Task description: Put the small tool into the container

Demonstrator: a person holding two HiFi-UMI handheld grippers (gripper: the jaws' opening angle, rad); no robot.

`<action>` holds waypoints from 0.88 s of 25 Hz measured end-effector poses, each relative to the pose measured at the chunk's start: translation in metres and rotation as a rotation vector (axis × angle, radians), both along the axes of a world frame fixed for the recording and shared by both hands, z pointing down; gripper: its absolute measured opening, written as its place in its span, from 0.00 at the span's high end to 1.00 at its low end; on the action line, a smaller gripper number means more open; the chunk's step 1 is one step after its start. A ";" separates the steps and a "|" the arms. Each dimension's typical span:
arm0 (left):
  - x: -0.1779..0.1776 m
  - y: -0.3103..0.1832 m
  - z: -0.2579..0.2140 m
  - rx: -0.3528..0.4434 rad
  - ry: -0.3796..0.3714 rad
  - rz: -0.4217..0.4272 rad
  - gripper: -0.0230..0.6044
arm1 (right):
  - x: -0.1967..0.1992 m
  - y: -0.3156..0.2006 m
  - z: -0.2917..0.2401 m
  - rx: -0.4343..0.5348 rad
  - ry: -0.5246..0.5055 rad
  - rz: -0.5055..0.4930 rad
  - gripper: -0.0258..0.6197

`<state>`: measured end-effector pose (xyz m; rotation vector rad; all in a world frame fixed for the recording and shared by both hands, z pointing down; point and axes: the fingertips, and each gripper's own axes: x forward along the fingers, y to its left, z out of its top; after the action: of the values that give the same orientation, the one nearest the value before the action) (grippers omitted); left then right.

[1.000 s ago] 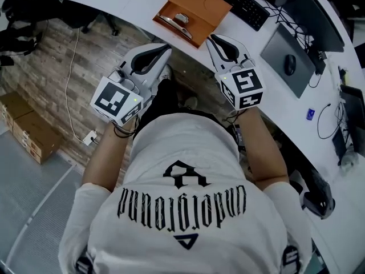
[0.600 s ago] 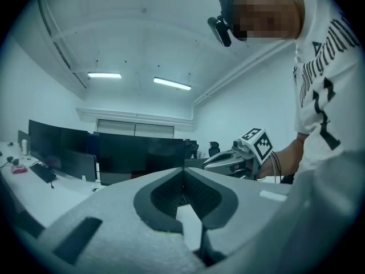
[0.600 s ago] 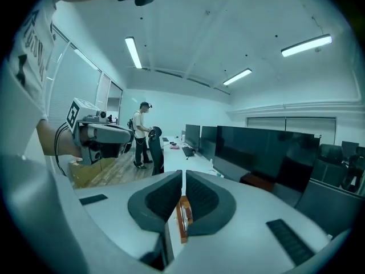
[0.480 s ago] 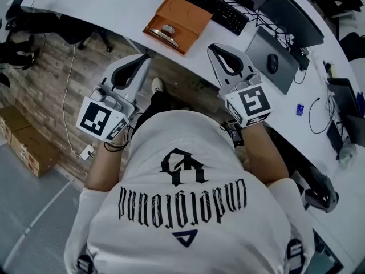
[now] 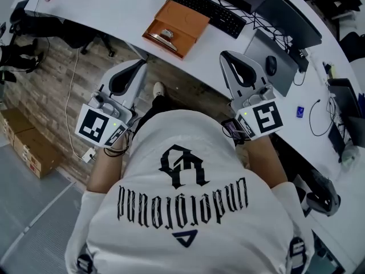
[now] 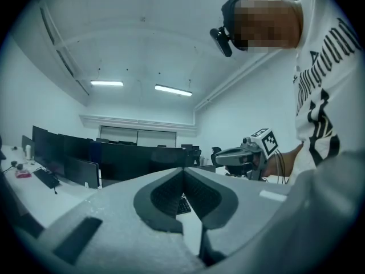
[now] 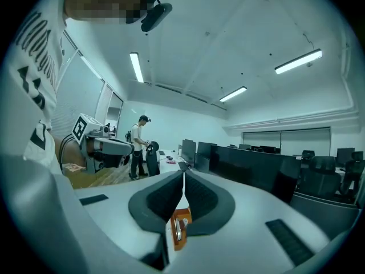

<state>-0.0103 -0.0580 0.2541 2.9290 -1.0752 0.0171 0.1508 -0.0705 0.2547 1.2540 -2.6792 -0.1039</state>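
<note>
Beside desk (image 5: 114, 16), right tongs (image 5: 228, 57) higher, closed empty

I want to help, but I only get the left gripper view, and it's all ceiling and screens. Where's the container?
Observer: The head view shows an orange container on the white desk, ahead of the person.
Operator: Is anything inside it?
Observer: Yes, a small shiny thing lies by the edge nearest the person. I can't tell exactly what it is.
Operator: Is the other gripper holding something?
Observer: No. The right gripper has just been closing its jaws. They are together now, with nothing between them.
</note>
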 end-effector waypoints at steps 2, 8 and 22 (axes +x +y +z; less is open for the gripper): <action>0.002 0.004 0.000 -0.003 -0.002 -0.012 0.94 | 0.001 0.002 0.002 -0.008 0.001 -0.017 0.93; -0.001 0.027 0.006 -0.052 -0.005 -0.059 0.94 | -0.006 0.019 0.009 -0.053 0.000 -0.076 0.93; -0.037 0.052 0.025 -0.130 -0.023 -0.013 0.94 | -0.057 0.053 0.014 -0.093 -0.058 -0.083 0.93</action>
<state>-0.0470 -0.0059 0.2794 2.8131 -1.0532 0.1158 0.0937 -0.0172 0.2687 1.1360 -2.7510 0.0467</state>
